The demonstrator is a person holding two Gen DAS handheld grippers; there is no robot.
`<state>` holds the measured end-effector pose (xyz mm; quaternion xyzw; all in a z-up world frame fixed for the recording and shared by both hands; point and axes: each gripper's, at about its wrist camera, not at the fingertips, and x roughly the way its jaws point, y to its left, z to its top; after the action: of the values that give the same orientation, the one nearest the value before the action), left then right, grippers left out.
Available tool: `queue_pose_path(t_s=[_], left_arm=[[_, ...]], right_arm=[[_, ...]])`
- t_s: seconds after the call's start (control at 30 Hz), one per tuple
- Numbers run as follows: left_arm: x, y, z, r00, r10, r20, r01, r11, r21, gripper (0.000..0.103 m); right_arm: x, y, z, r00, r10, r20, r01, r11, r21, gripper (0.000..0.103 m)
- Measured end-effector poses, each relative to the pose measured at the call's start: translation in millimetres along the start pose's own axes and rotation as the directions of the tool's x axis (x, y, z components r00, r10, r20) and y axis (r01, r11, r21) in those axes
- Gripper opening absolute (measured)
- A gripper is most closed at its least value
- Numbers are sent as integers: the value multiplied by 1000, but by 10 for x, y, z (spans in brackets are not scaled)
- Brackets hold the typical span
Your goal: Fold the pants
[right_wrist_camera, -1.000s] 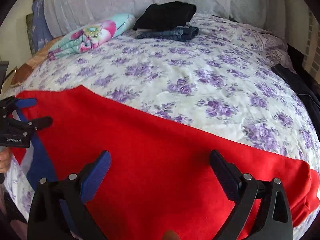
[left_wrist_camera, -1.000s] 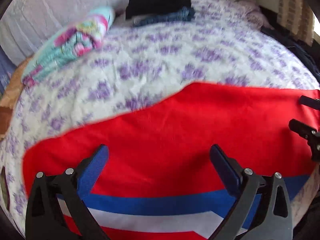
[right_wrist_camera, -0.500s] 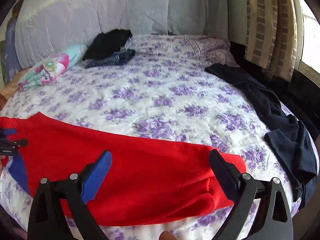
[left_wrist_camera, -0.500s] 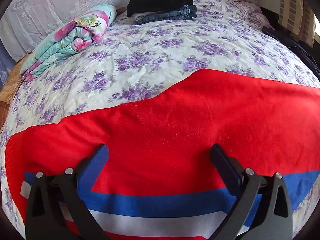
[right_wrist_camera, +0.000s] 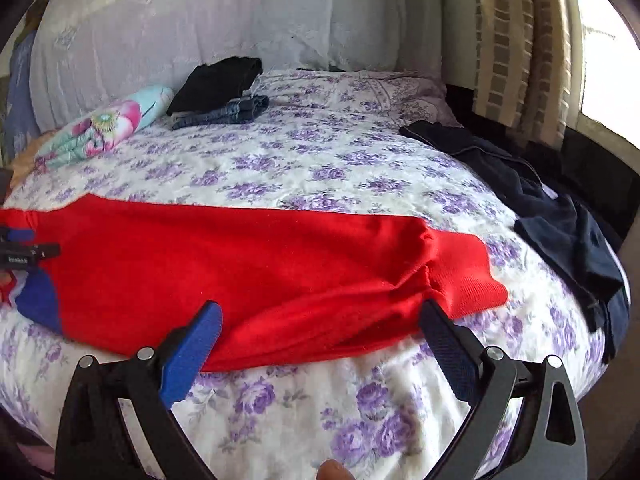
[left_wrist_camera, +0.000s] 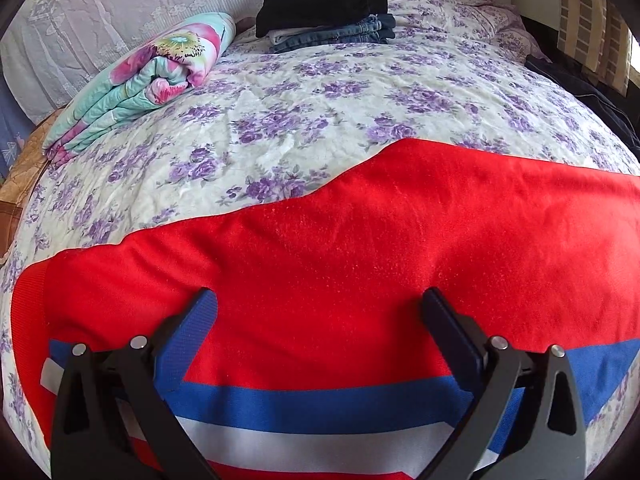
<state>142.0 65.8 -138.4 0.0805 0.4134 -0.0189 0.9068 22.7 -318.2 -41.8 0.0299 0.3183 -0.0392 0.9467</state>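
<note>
Left wrist view: the red pants (left_wrist_camera: 360,248) lie flat across the near edge of the bed (left_wrist_camera: 320,92), filling the frame from 9 to 3 o'clock; blue and white side stripes (left_wrist_camera: 320,412) run along at 6 o'clock.
Pants, right wrist view: one long red band (right_wrist_camera: 240,264) from 9 o'clock to the ribbed cuff (right_wrist_camera: 464,276) at about 4 o'clock, apparently with leg laid on leg.
Progress: by my reading the lengthwise fold is done; the crosswise folds are left.
Left gripper (left_wrist_camera: 320,320): jaws spread wide, holding nothing, just above the cloth.
Right gripper (right_wrist_camera: 320,328): also spread and empty, near the pants' near hem.
Stack at 12 o'clock: folded dark clothes over jeans (left_wrist_camera: 328,12), probably finished items.
Pile at 3 o'clock: rumpled navy garment (right_wrist_camera: 560,220), unfolded.
Rolled floral blanket (left_wrist_camera: 140,80): at 10 o'clock.
</note>
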Motion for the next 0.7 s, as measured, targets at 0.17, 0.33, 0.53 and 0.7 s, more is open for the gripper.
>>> queue_pose_path(t_s=[0.17,0.33,0.53,0.7], left_arm=[[-7,-11,-12,1000,8,9,-8,1000,-1,99],[-10,-5,-14,1000,8,10,-8,1000,-1,99],[-9,-1,-13,1000,7,11,-7,1000,-1,99],[-6,2,-8,1000,8,11,-8,1000,-2,99]], right_arm=[[-39,-560,-149,995,99,29,-103,937,333,99],[54,-726,-195,985,166,36,-165,885,436,100],[246,-698,-75,967,250,43,-240,847,474,99],[411,-676,-15,956,292,16,-259,822,507,94]])
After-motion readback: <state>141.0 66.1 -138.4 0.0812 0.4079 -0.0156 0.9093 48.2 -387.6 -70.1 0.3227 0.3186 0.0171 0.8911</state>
